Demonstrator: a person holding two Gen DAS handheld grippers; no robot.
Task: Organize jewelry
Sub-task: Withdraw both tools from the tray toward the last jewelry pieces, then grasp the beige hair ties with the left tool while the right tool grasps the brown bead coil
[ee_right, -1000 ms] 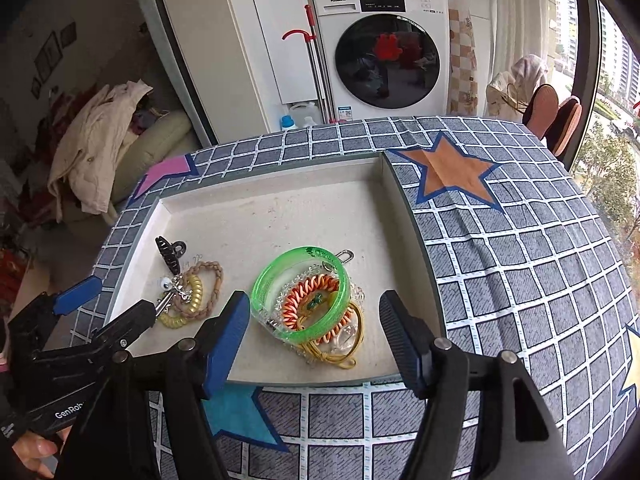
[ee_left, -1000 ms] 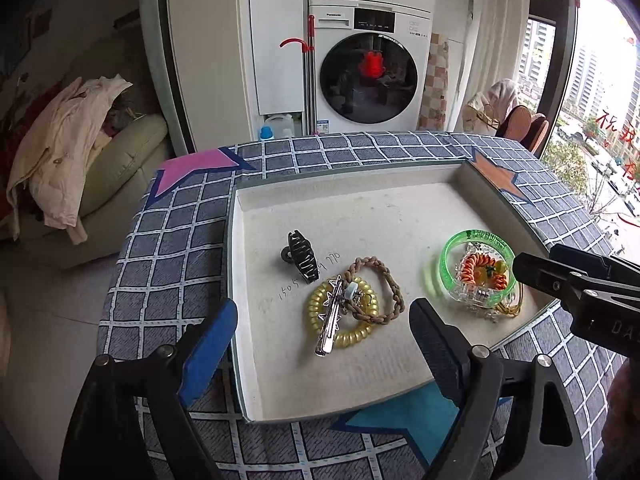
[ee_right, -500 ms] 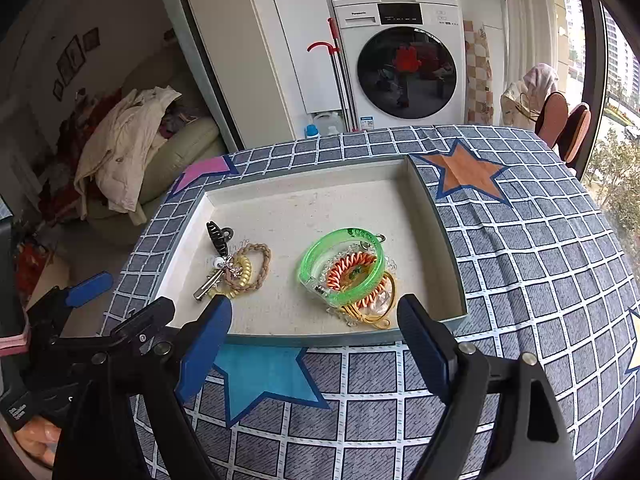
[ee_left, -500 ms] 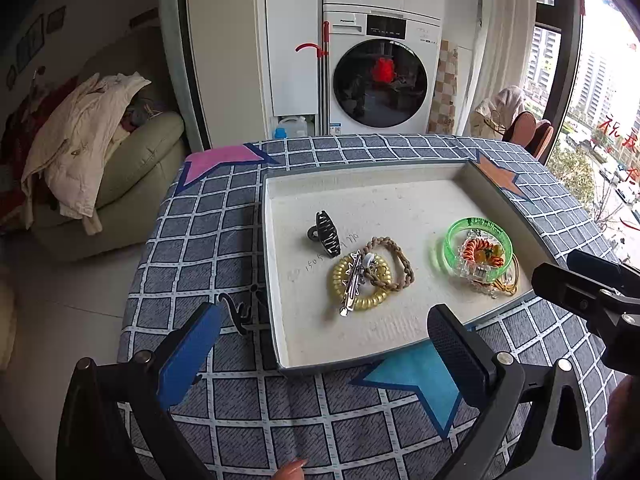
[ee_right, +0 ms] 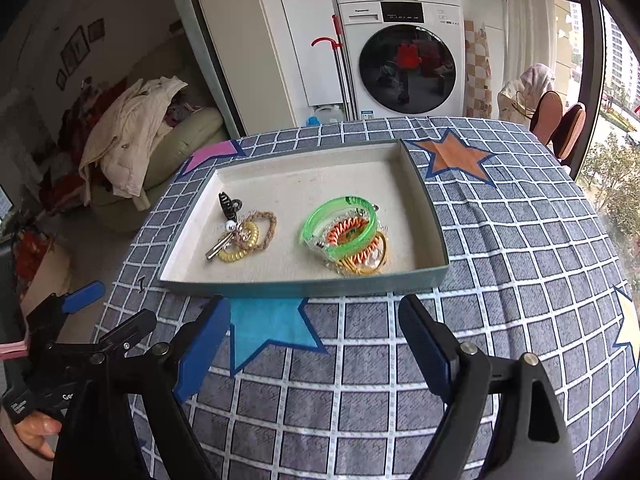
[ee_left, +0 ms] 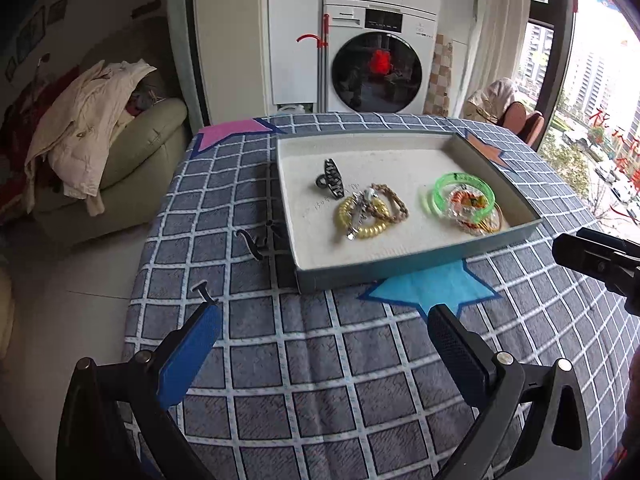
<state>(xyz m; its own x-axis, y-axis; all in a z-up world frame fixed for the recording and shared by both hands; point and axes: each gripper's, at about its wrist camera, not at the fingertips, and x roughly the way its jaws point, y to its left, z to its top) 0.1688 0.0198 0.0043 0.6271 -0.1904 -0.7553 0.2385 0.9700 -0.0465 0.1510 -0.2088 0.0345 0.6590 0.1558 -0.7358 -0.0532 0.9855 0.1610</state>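
Both grippers hang over the near part of the tabletop, short of the tray. Right gripper (ee_right: 314, 344) has its blue-padded jaws wide with nothing between them; left gripper (ee_left: 324, 354) is likewise spread and empty. Beyond them the shallow tray (ee_right: 304, 286) holds two clusters: toward its left edge a black claw clip (ee_right: 227, 205), yellow coil tie (ee_right: 244, 248) and braided tie (ee_right: 267, 227); toward its right edge a green bangle (ee_right: 340, 226) atop orange and yellow coils.
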